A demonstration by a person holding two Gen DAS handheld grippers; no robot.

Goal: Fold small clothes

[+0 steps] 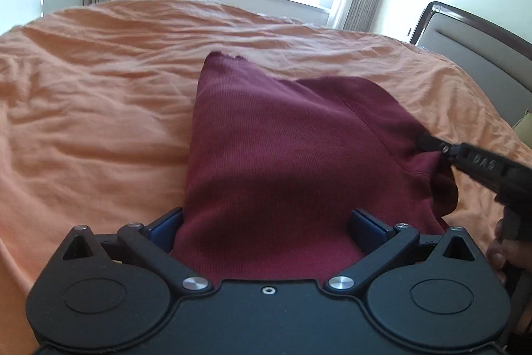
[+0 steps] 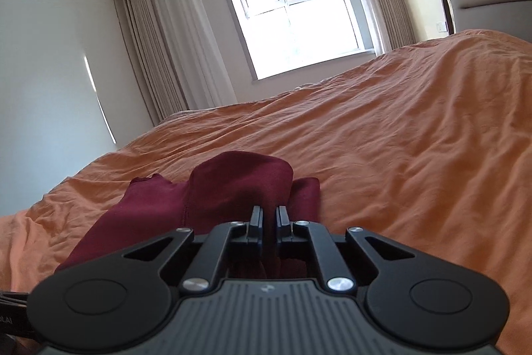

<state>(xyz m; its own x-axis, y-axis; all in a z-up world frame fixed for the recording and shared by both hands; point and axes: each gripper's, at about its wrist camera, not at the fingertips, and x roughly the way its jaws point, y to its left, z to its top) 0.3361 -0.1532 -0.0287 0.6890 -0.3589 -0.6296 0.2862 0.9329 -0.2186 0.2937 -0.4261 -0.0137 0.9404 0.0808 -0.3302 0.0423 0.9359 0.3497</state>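
A dark red ribbed garment (image 1: 282,138) lies on the orange bed cover (image 1: 99,88), partly lifted at its right side. My left gripper (image 1: 266,218) is open, its blue pads (image 1: 166,227) wide apart with the garment's near edge lying between them. My right gripper (image 1: 427,142) comes in from the right and is shut on a fold of the cloth near a seam. In the right wrist view the right gripper (image 2: 267,212) has its black fingers close together, with the red garment (image 2: 216,188) bunched up between and ahead of them.
The wrinkled orange bed cover (image 2: 399,155) fills most of both views. A padded headboard (image 1: 472,35) stands at the right. A bright window (image 2: 292,12) and curtains (image 2: 159,49) are behind the bed. A person's hand (image 1: 502,255) holds the right gripper's handle.
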